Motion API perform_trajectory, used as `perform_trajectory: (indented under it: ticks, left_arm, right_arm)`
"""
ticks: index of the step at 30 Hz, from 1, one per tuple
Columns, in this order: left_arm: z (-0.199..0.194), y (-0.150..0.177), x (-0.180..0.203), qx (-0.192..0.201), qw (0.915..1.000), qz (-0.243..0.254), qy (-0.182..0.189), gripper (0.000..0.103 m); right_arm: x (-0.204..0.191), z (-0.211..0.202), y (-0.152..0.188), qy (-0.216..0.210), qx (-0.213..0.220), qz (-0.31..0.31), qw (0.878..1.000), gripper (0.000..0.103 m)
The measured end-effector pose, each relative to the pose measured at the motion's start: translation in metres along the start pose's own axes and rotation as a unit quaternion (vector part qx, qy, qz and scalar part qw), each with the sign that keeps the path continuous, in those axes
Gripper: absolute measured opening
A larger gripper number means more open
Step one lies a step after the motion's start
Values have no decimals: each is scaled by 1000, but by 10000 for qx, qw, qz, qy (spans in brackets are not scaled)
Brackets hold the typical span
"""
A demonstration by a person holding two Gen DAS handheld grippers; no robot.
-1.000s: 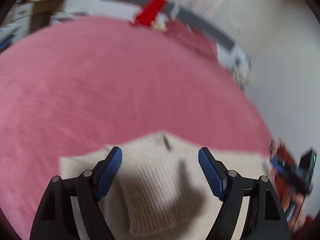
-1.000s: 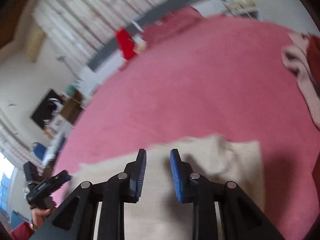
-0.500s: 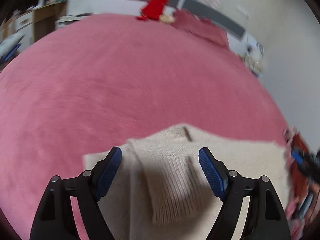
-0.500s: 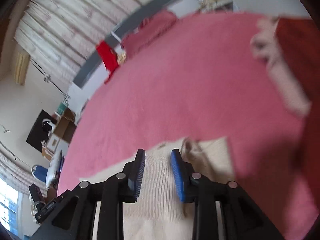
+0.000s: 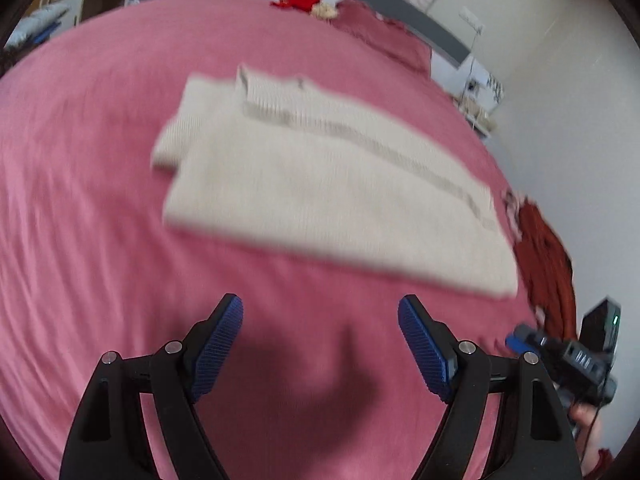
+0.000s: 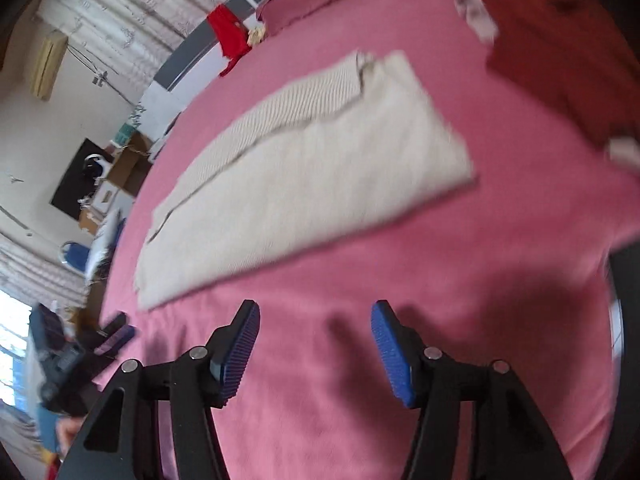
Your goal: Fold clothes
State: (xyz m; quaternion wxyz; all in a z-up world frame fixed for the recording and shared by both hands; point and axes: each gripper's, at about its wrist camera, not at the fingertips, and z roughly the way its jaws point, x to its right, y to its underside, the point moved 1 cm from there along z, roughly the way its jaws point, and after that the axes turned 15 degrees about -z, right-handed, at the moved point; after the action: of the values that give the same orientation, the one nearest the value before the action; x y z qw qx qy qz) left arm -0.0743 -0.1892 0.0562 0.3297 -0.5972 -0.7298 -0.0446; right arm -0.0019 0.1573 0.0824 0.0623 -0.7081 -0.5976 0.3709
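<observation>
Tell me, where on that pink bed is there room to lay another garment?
The pink bedspread is bare between the cream sweater and both open tools, left tool, right tool, and also beyond the sweater towards the headboard. It is crowded at the sweater's right, where the rust-red clothes lie.

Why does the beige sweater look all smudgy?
Left wrist view: the folded beige knit sweater is motion-blurred, while the blue-padded fingers stay sharp and throw a dark shadow on the pink blanket. Right wrist view: same smear on the sweater; the fisheye lens bends the bed's edges.
</observation>
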Motion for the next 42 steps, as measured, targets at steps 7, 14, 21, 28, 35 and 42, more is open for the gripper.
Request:
perform_trajectory:
  ticks: [7,14,21,28,35,42]
  left_arm:
    - [-13,-41,-38,202,9977,-294,-580,81]
    - [0,-118,-58,257,9943,-166,-1022,81]
    - [9,-142,-58,492,9859,173,-1588,81]
    - [17,-125,-29,814,9709,891,-2069,81]
    - [19,-130,-13,841,9623,969,-2400,81]
    - [17,-122,18,1194,9579,928,-2439,81]
  right_arm:
    - [24,-17,-53,95,321,-424,9985,59]
    - [86,-2,-114,36,-316,-211,9993,61]
    - [103,7,-133,-76,-297,-16,9995,65]
    - [90,16,-128,554,-294,-531,9966,66]
    - [99,9,-129,335,-175,-152,9992,66]
    - [37,23,-128,503,81,-1065,9930,66]
